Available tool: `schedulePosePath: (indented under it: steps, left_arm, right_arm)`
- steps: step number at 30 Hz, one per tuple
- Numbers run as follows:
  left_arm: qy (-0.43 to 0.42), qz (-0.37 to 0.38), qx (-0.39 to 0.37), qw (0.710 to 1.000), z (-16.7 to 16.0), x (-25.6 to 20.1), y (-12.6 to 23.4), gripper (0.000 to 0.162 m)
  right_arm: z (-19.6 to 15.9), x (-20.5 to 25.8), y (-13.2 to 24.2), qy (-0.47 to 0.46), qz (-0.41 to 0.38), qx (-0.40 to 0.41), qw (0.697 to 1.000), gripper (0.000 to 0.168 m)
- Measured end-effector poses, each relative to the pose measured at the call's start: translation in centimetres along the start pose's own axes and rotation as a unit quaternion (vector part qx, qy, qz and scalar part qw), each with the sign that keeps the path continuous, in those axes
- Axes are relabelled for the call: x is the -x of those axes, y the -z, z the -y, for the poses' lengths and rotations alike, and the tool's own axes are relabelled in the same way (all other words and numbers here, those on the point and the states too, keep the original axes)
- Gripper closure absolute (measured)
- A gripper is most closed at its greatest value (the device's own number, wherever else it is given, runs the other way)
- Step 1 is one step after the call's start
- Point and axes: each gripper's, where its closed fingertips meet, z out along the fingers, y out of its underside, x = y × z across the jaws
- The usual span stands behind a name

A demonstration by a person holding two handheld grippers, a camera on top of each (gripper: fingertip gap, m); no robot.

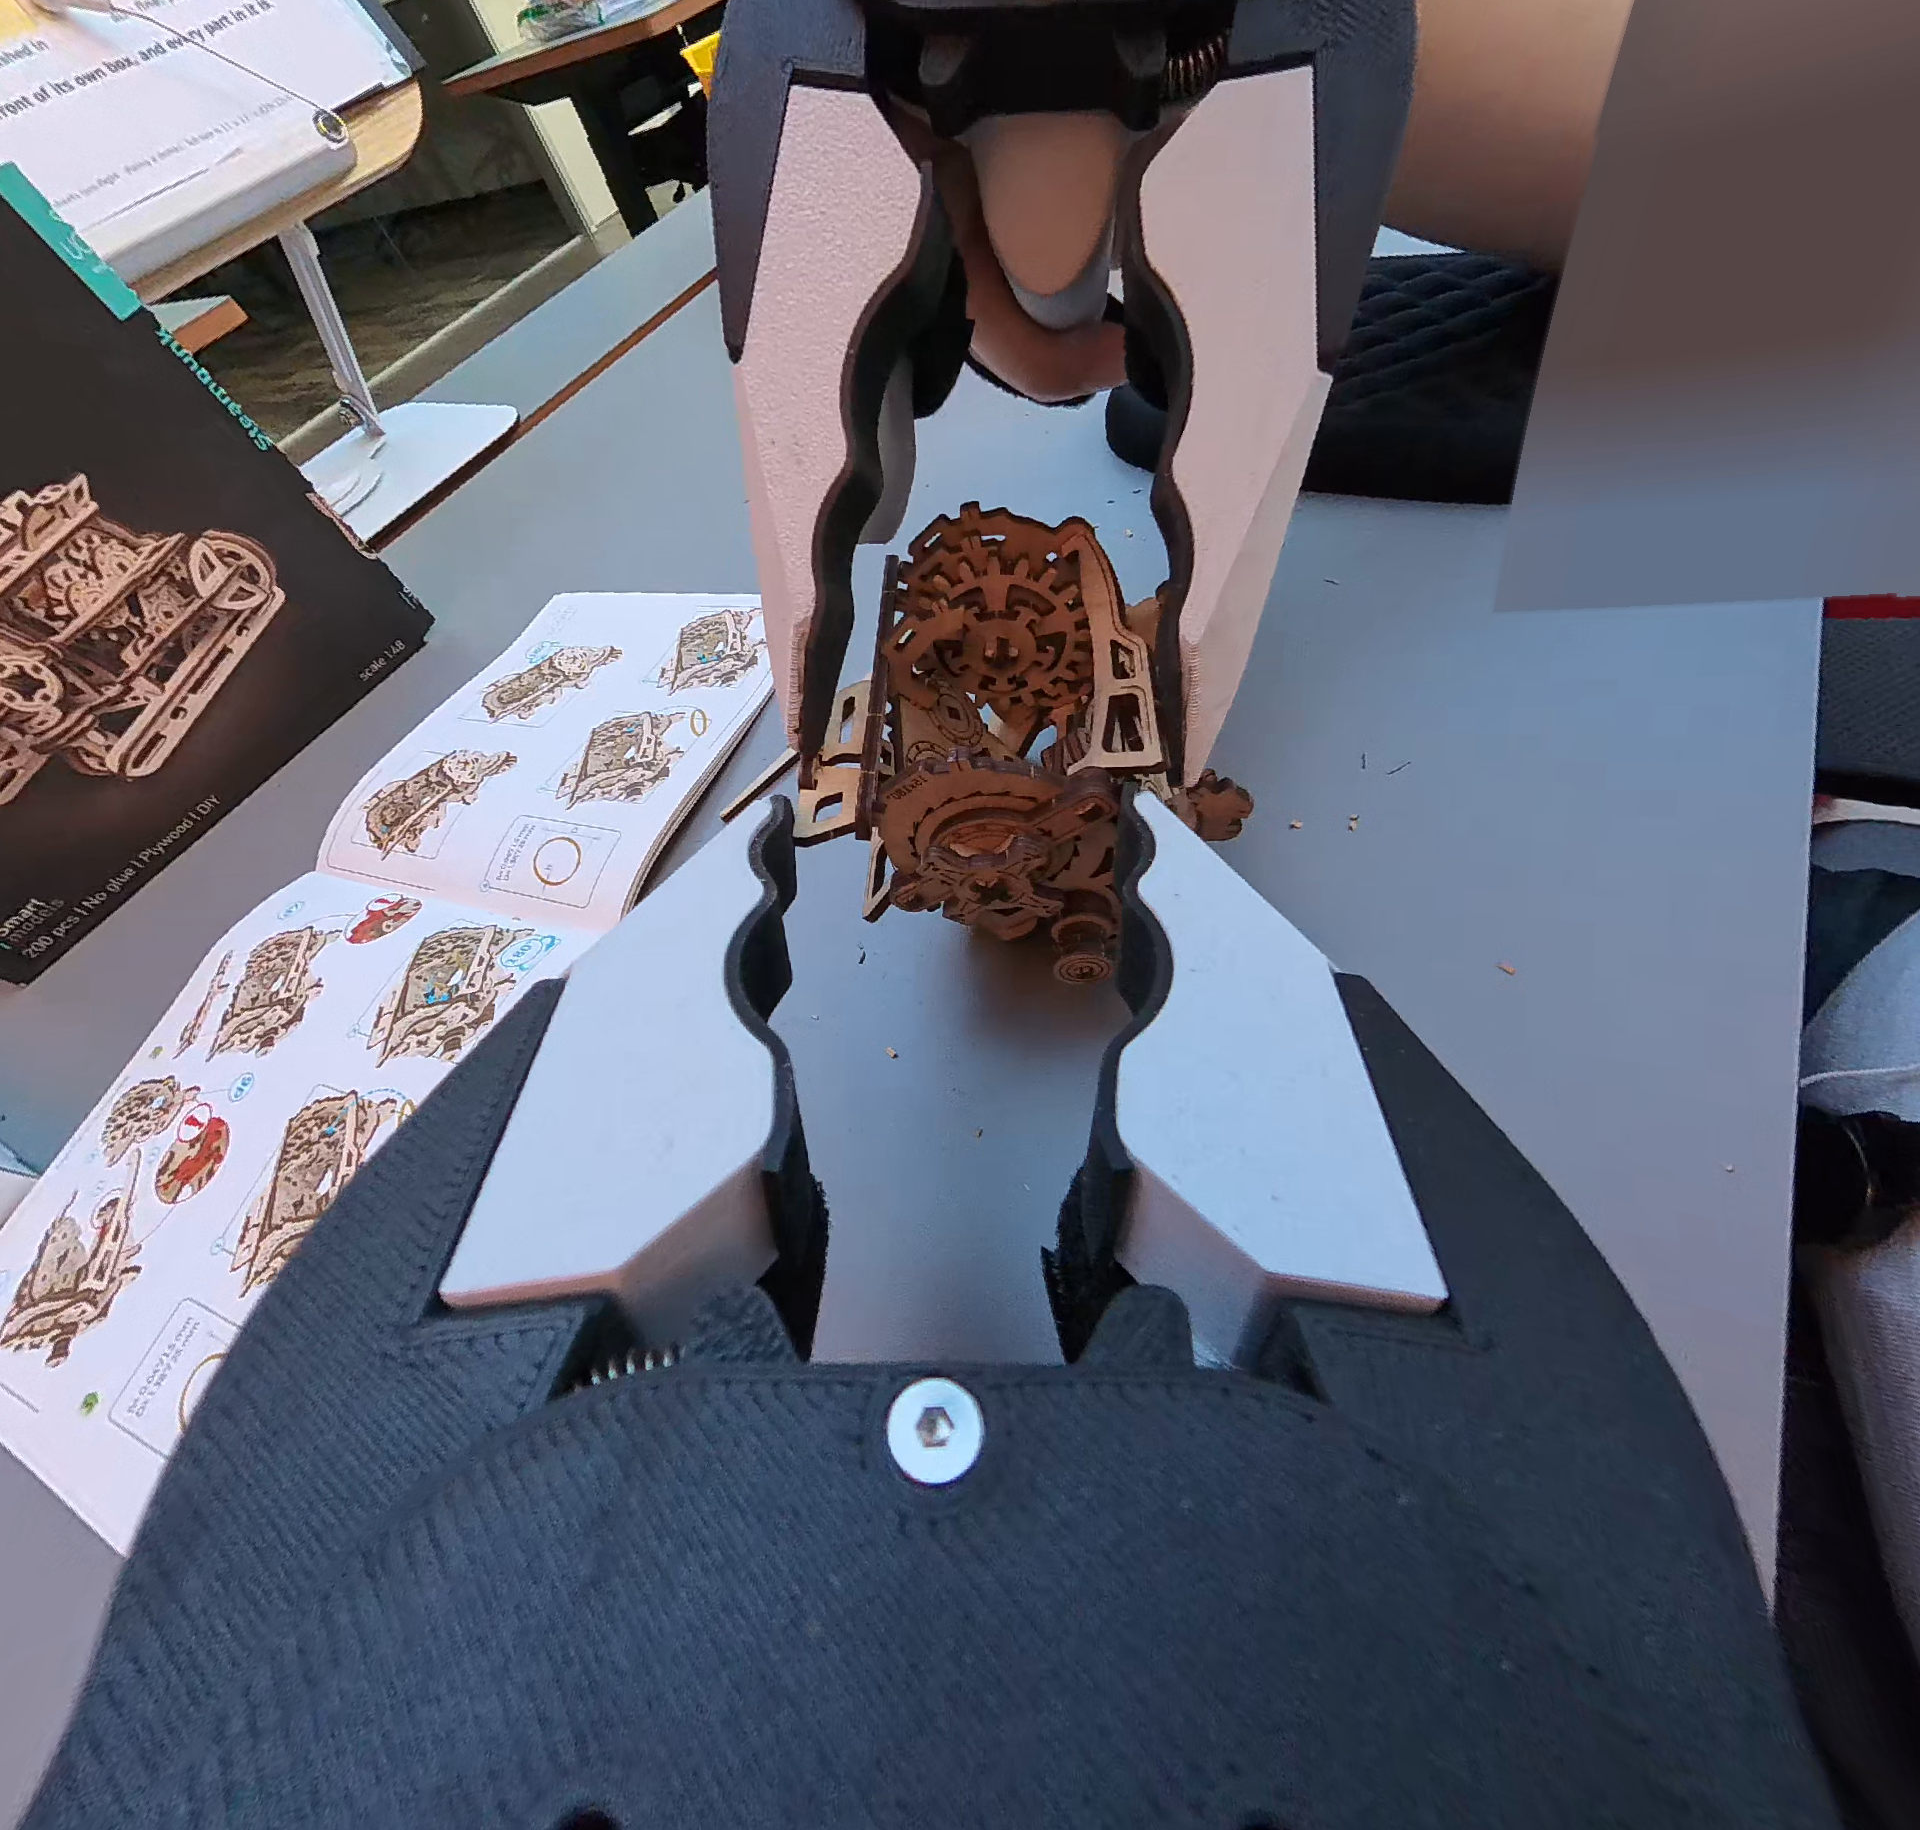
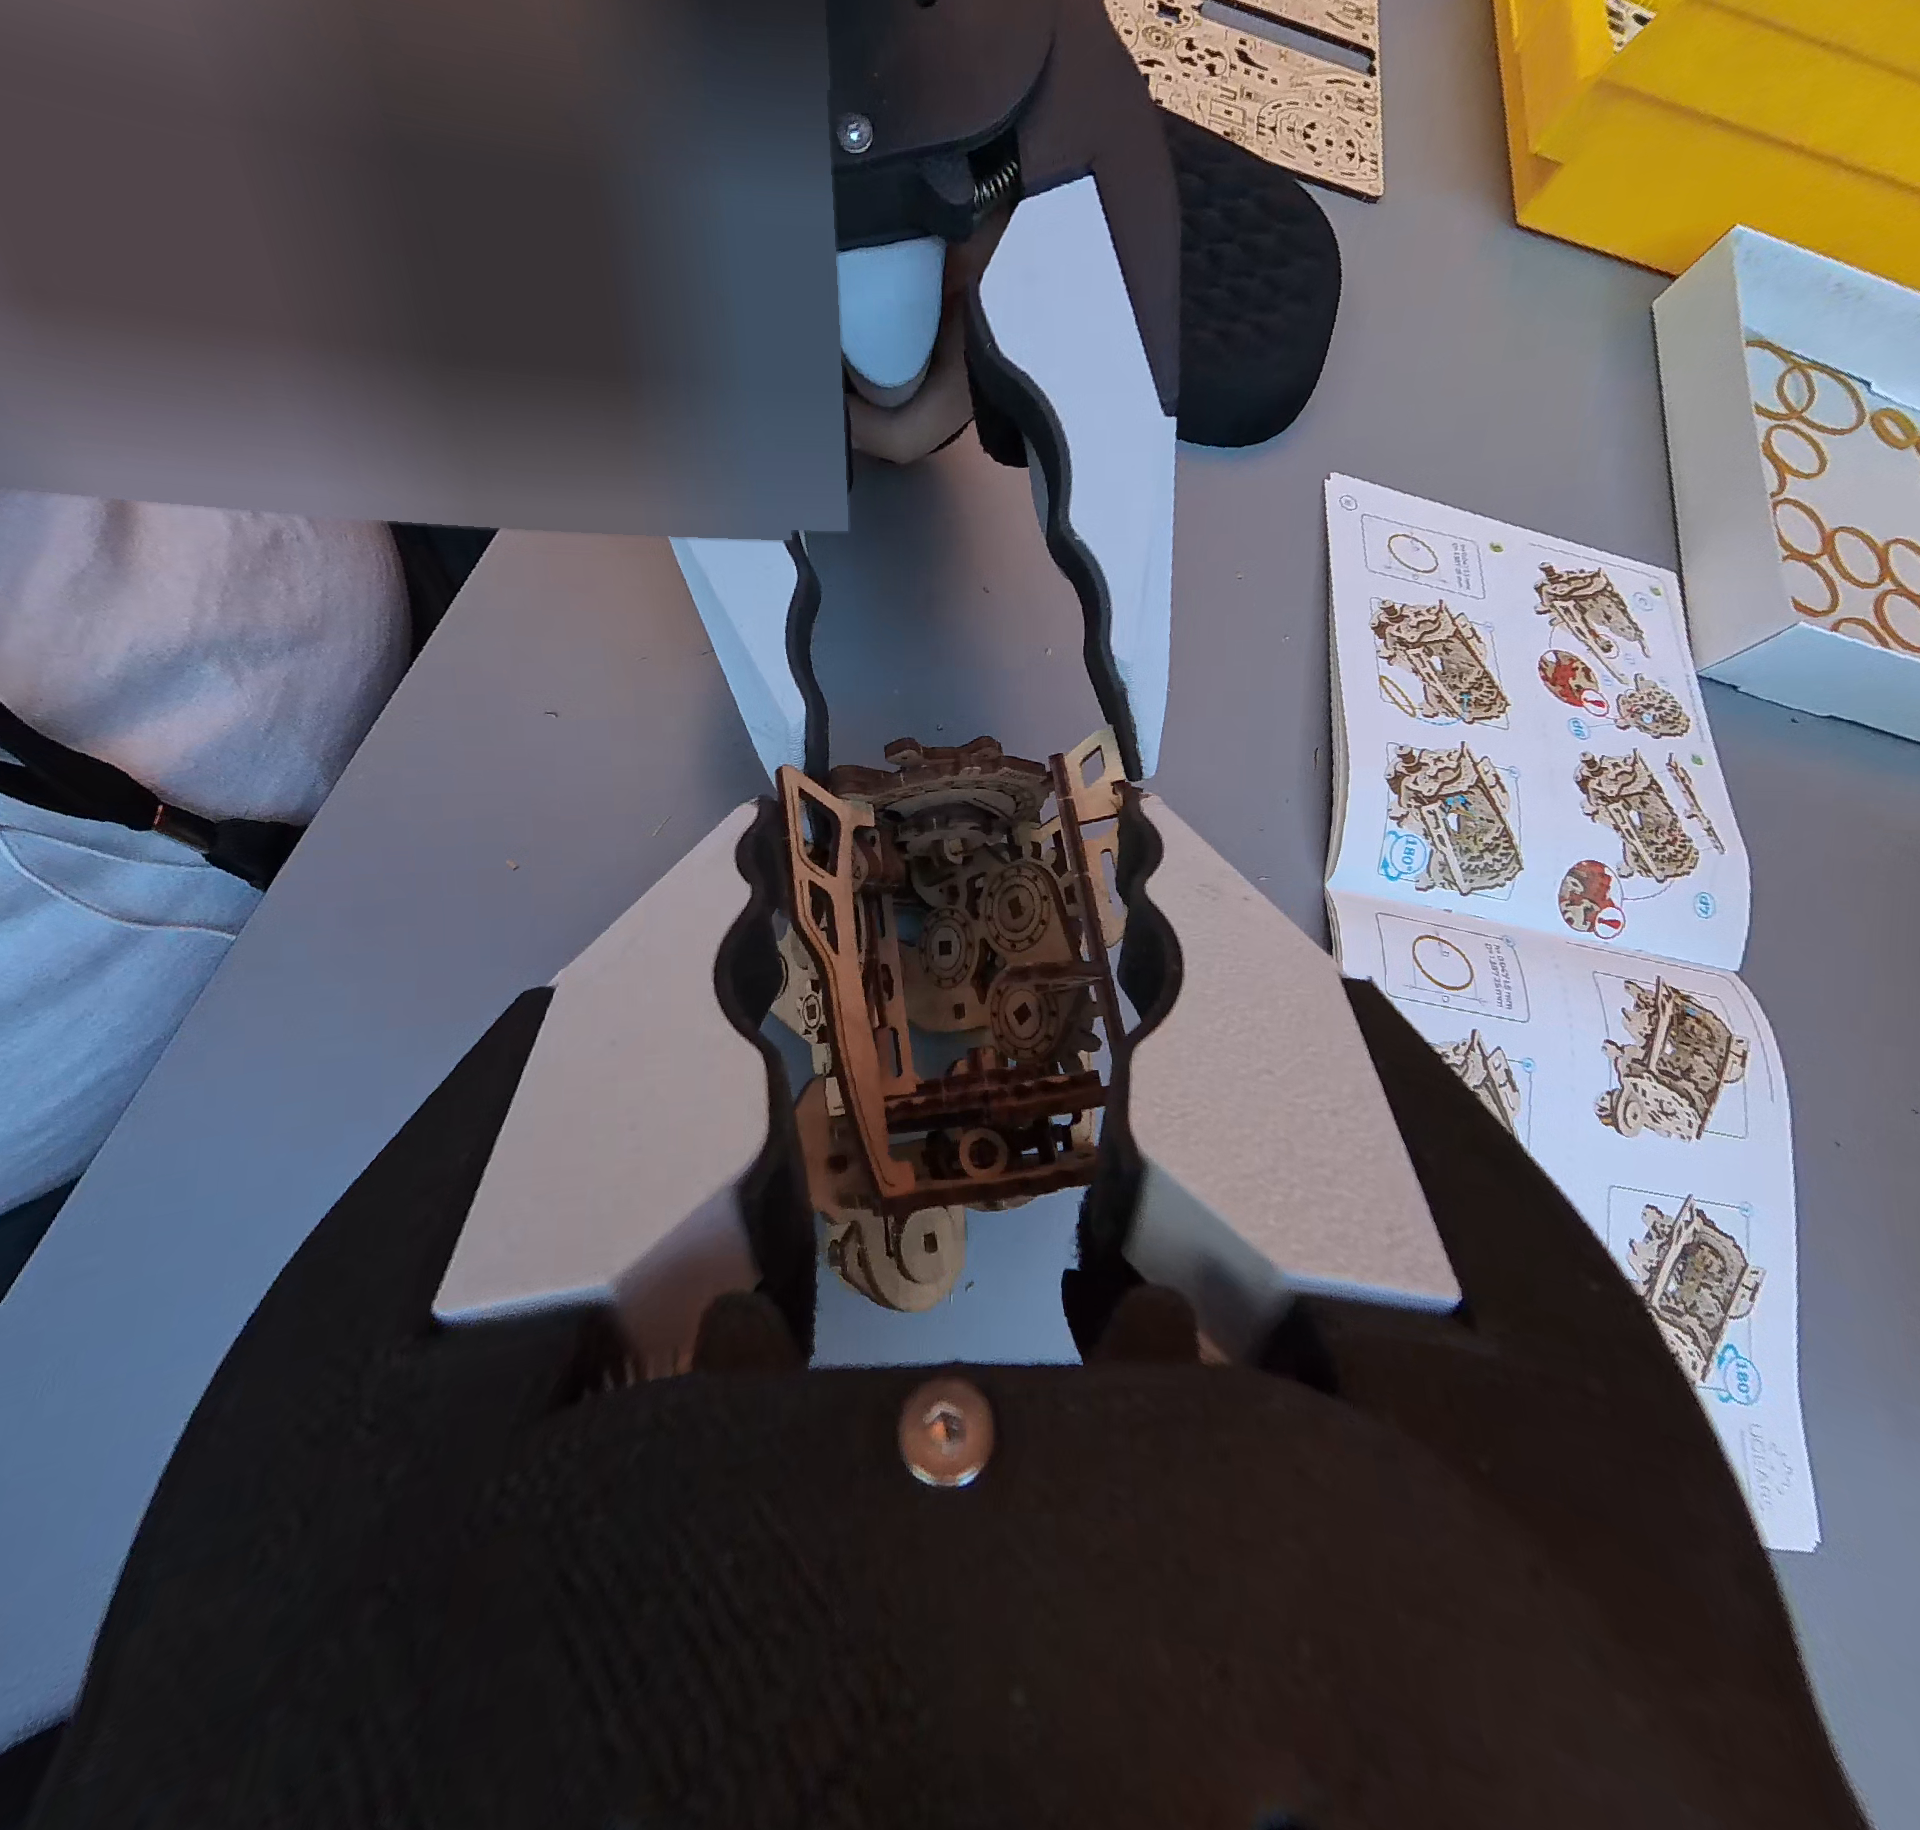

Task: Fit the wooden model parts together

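With our right tool (image 2: 940,845) clenched around the wooden model (image 2: 961,1001) above the bench (image 2: 520,793) and our left tool (image 1: 951,835) released, over-squeezing might snap its thin plywood frame.

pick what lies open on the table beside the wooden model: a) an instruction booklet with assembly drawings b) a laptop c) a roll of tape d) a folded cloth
a: an instruction booklet lies open flat on the grey table, its pages showing assembly drawings, beside the wooden model that sits between the fingers of the right gripper.
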Motion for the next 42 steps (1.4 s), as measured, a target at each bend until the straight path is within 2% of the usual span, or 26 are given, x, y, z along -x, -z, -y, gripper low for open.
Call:
schedulePosePath:
  steps: [12,16,19,42]
  left_arm:
    - [-0.009,0.003,0.0,1.0,0.0,-0.07,-0.06,0.102]
    - [-0.012,0.003,0.0,1.0,0.06,-0.09,-0.17,0.102]
    - [-0.004,0.0,0.0,1.0,0.03,0.02,-0.15,0.102]
    - [-0.011,-0.01,0.001,1.0,0.2,-0.2,-0.48,0.103]
  right_arm:
    - [-0.07,0.34,-0.42,0.034,-0.025,0.003,0.999,0.11]
    - [-0.22,0.53,-0.75,0.09,-0.037,0.019,0.995,0.113]
    - [-0.25,0.42,-0.83,0.072,-0.027,0.026,0.997,0.112]
    - [-0.55,0.51,-0.54,0.101,-0.049,0.026,0.993,0.116]
